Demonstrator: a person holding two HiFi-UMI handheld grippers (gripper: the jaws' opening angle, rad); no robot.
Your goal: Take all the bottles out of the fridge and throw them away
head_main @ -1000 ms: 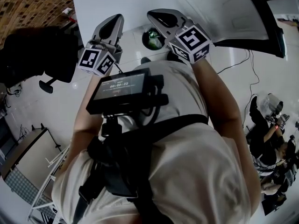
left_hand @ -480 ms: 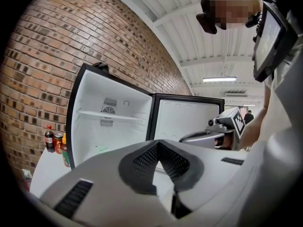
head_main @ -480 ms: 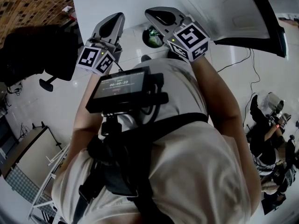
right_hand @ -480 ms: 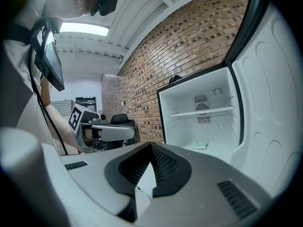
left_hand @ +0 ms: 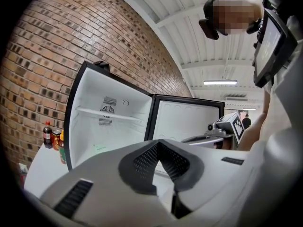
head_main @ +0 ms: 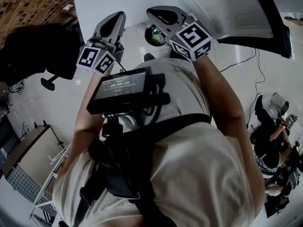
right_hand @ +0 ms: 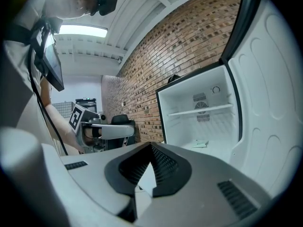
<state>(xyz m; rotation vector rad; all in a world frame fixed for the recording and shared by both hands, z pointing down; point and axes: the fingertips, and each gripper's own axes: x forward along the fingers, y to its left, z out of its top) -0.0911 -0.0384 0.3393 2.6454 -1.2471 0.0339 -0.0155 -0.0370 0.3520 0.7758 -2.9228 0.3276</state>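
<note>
I hold both grippers out in front of me, nearly level, side by side and a little apart, facing the open fridge (left_hand: 109, 126). My left gripper (left_hand: 159, 143) is closed, its dark ribbed pads meeting at the tip with nothing between them, and my right gripper (right_hand: 150, 146) is closed in the same way, also empty. From the head view the left gripper (head_main: 117, 19) and the right gripper (head_main: 159, 14) point towards the white fridge cabinet, and between their tips, lower down on the floor, sits a round dark bin (head_main: 154, 36) with something green in it. The fridge door (right_hand: 272, 103) is swung wide open on my right, beside the right gripper. Inside the white compartment I see one shelf (left_hand: 108, 114), a fan grille on the back wall and a slip of paper (right_hand: 201, 144) lying on the bottom. The bottles (left_hand: 53, 140) that I can see stand outside the fridge, just left of its cabinet, upright and close together on a white worktop (left_hand: 42, 169) against the brick wall (left_hand: 57, 46); one is dark with a red cap. A black office chair (head_main: 42, 51) stands on my left.
</note>
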